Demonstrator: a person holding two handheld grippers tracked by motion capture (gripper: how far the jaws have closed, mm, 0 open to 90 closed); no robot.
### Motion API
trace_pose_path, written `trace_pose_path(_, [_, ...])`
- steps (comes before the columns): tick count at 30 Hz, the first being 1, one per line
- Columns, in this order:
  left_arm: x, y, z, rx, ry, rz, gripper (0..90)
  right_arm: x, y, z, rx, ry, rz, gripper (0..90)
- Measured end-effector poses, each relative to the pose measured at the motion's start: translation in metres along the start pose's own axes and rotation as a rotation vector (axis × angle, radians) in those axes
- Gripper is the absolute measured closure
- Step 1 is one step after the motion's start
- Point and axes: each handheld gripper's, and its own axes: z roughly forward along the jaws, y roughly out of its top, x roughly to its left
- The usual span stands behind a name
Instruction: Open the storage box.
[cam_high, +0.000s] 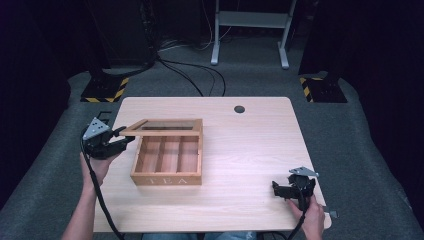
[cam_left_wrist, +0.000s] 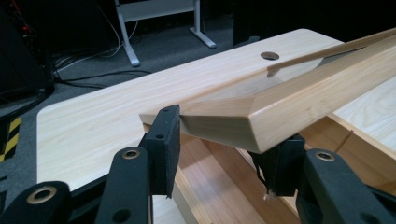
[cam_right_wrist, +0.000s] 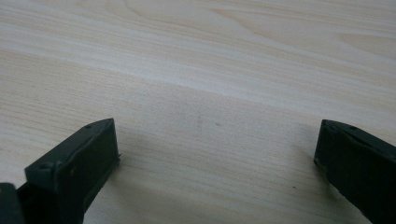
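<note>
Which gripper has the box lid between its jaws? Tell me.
The left gripper: the raised lid has its corner between that gripper's pads. The right gripper stands open over the table, well apart from the box.

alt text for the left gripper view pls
The left tool has its two black jaws on either side of a corner of the wooden tea box's lid, which is raised above the box on the pale table.

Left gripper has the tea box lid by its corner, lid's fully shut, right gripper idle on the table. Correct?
Not quite: the lid is raised, not shut. The high view shows it lifted above the tea box, a corner between the left gripper jaws. The right gripper is idle.
</note>
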Motion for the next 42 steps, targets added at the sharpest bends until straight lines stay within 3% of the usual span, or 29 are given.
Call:
trace_pose_path(26, [-0.009,-0.051,0.001,0.084,-0.06,-0.006,47.3,0.0,0.0,0.0,0.0,0.0,0.001,0.0])
trace_pose_path(32, [-0.013,-0.065,0.009,0.105,-0.104,-0.01,47.5,0.0,0.0,0.0,-0.001,-0.002,0.005,0.0])
trace_pose_path(37, [-0.016,-0.076,0.012,0.126,-0.116,-0.012,47.5,0.0,0.0,0.0,-0.001,-0.002,0.005,0.0])
trace_pose_path(42, [-0.019,-0.083,0.009,0.113,-0.14,-0.022,46.8,0.0,0.0,0.0,-0.001,-0.002,0.005,0.0])
